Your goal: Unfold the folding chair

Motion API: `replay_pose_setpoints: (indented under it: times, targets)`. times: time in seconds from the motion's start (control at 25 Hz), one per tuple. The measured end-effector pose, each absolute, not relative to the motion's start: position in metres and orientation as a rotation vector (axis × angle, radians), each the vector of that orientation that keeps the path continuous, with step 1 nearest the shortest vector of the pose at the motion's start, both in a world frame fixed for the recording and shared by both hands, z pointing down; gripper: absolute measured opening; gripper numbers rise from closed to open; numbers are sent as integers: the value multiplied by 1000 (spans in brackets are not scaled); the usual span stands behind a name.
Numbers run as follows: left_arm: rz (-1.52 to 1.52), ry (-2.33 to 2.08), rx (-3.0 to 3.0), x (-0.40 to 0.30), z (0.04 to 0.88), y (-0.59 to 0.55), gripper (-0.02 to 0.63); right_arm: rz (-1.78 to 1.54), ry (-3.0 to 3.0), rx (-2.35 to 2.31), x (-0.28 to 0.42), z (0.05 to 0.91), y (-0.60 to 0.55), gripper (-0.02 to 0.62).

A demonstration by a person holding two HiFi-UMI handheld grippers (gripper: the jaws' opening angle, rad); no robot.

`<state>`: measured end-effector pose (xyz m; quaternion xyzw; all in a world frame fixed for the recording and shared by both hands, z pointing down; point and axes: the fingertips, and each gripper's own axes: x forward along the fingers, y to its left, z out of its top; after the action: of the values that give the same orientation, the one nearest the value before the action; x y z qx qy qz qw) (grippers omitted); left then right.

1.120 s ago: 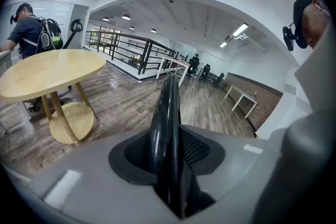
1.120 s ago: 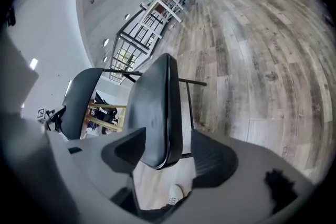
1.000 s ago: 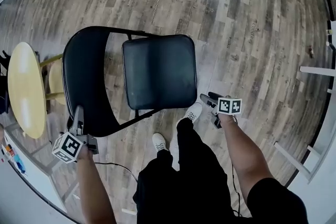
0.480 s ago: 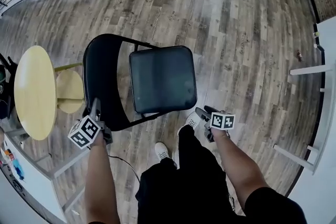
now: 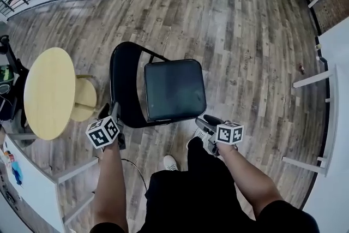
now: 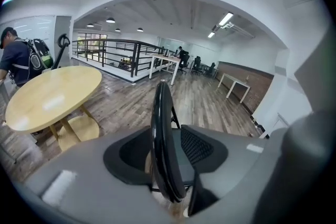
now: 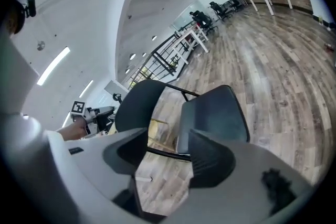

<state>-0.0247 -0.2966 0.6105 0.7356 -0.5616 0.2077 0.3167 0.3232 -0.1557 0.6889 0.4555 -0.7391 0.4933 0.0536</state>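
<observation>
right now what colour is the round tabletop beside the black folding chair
Pale yellow; the round tabletop shows best in the head view.

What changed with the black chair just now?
The left gripper has just been opening its jaws and let go of the backrest, whose edge still sits between them. The chair stays unfolded. The right gripper stays open and empty by the seat.

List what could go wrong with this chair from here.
1. The left gripper has just been opening its jaws, yet the backrest edge stands between them. Pulling away sideways could snag it and tip the chair.
2. The round table stands close on the backrest side, so a shove might knock the chair into it.
</observation>
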Motion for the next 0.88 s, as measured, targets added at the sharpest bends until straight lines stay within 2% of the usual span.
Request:
replay_pose_setpoints:
  times: [0.04, 0.08, 0.16, 0.2, 0.32, 0.56, 0.76, 0.88]
  targets:
    - [546, -1459, 1969, -20, 599, -286, 177, 1474, -2278, 1378, 315, 672, -152, 240]
    - [551, -1436, 2000, -15, 589, -275, 155, 1441, -2303, 1382, 308, 656, -149, 188]
    - [573, -1378, 2051, -4, 572, -250, 103, 1370, -2338, 1401, 295, 626, -144, 31]
    - [581, -1344, 2067, 1, 567, -237, 87, 1341, -2354, 1404, 287, 613, -140, 16]
    - [568, -1200, 2058, 22, 561, -187, 8, 1277, -2426, 1369, 259, 573, -122, 9]
    - [515, -971, 2118, 44, 535, -99, 8, 1338, -2704, 1309, 206, 484, -72, 8]
    - [481, -885, 2185, 50, 504, -62, 8, 1543, -2733, 1287, 198, 449, -41, 6]
    - [474, -870, 2209, 48, 487, -50, 8, 1553, -2742, 1315, 200, 434, -27, 6]
